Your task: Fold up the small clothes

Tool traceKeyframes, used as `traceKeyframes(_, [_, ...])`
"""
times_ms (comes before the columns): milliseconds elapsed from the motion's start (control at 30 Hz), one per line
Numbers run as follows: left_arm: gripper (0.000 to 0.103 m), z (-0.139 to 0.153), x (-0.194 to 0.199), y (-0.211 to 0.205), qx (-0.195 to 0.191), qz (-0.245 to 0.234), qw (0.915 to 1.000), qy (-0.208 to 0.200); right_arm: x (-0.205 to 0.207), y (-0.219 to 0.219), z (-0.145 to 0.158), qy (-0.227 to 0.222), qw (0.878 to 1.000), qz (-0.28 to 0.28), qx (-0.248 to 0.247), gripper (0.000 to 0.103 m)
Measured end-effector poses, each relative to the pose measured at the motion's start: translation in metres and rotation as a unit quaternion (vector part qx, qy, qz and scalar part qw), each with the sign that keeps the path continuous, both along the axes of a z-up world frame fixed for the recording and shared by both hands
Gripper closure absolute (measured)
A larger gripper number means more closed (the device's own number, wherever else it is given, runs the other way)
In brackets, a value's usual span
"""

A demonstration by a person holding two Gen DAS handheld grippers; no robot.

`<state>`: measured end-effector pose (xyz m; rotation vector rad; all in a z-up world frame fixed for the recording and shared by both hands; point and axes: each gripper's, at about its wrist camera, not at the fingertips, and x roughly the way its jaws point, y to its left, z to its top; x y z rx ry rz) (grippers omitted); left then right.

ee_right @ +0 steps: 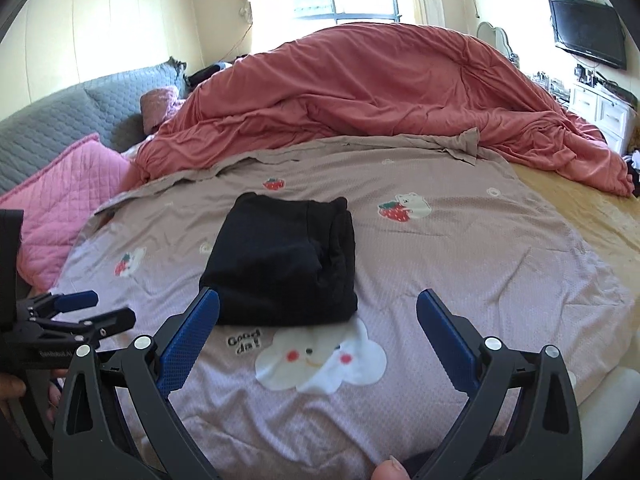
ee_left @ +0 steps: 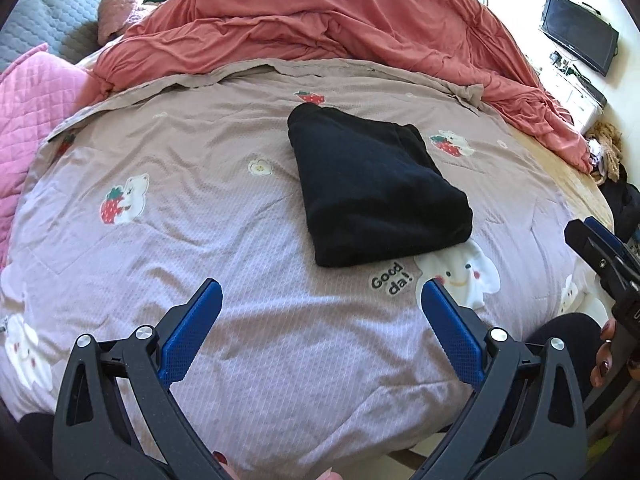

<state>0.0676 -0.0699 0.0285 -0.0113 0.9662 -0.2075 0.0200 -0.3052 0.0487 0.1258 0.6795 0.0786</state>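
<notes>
Left wrist view, left gripper (ee_left: 322, 294) low over bedspread (ee_left: 168, 208), jaws wide, right gripper (ee_right: 318, 304) likewise, before folded black garment (ee_left: 372, 184)

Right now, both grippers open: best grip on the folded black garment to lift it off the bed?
Probably the black garment by its near folded edge, coming low from the person's side with the right gripper. That edge looks closed and rounded; loose layers show on its right side, so pinching there might unfold it.
</notes>
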Motion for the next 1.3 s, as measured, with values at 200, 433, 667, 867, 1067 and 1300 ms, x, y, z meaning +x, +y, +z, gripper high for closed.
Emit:
traceKeyframes(200, [0.009,-0.005,-0.012,0.009,-0.009,0.005,0.9999,0.010,-0.007,0.009,-0.004,0.014,1.000,0.006,-0.015,0.005])
traceKeyframes(433, [0.009,-0.013,-0.018,0.013,-0.012,0.011,0.9997,0.017,-0.008,0.014,-0.012,0.043,0.999,0.009,-0.018,0.005])
traceKeyframes(667, [0.009,-0.016,-0.018,0.017,-0.013,0.019,0.9995,0.022,-0.005,0.019,-0.023,0.064,0.997,0.015,-0.028,0.005])
traceKeyframes(867, [0.009,-0.018,-0.017,0.018,-0.012,0.024,0.9994,0.023,-0.004,0.018,-0.026,0.069,0.997,0.012,-0.030,0.005])
traceKeyframes(1067, [0.009,-0.019,-0.016,0.020,-0.009,0.028,0.9992,0.027,-0.001,0.017,-0.028,0.071,0.997,0.012,-0.034,0.005])
traceKeyframes(1300, [0.009,-0.020,-0.016,0.020,-0.005,0.032,0.9992,0.026,-0.002,0.017,-0.029,0.071,0.997,0.010,-0.036,0.005])
